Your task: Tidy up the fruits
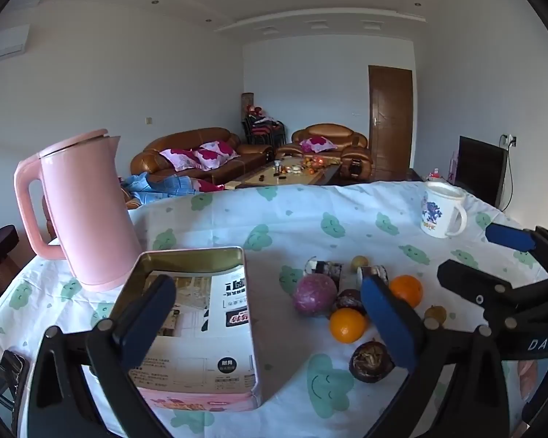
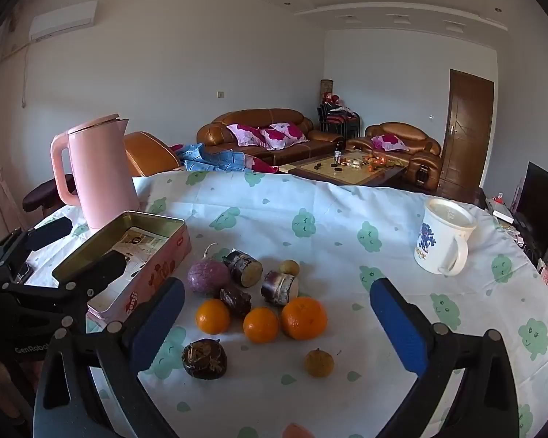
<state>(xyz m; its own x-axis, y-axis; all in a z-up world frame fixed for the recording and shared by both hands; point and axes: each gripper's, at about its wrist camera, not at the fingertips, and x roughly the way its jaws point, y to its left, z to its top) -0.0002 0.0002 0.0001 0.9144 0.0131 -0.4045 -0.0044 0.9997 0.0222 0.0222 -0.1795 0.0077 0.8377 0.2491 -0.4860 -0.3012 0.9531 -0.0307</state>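
Two hand-held grippers hover over a cloth-covered table (image 2: pixel 310 197), jaws spread wide and nothing between them. The right gripper (image 2: pixel 277 321) tilts down toward a loose heap of produce; the left gripper (image 1: pixel 266 321) angles down likewise, its near finger overlapping the open pink tin (image 1: pixel 201 328) in its own view.

Nearest the right gripper lie a dark, rough-skinned round fruit (image 2: pixel 204 358) and a small brownish fruit (image 2: pixel 318 362), each apart from the rest. Just behind them sit three oranges (image 2: pixel 303 317) in a row — two touching, one slightly off to the left. Further back are a purple root vegetable (image 2: pixel 208 277), a dark wrinkled piece (image 2: pixel 235 301), two cut sugarcane stubs (image 2: pixel 279 287) and a small pale fruit (image 2: pixel 288 267).

The oranges look firm, light and smooth; being round, they will likely roll if nudged, so a hold across the widest part seems safest. The cane stubs appear stiff and would suit a grip across their sides. The small brown fruit may be thin-shelled and wants a gentle squeeze.

The tin, lined with printed paper and otherwise empty as far as can be seen, stands just left of the pile — the likely place for the fruit. Behind it rise a pink kettle (image 2: pixel 98 171) and, well to the right, a white mug (image 2: pixel 444 241).
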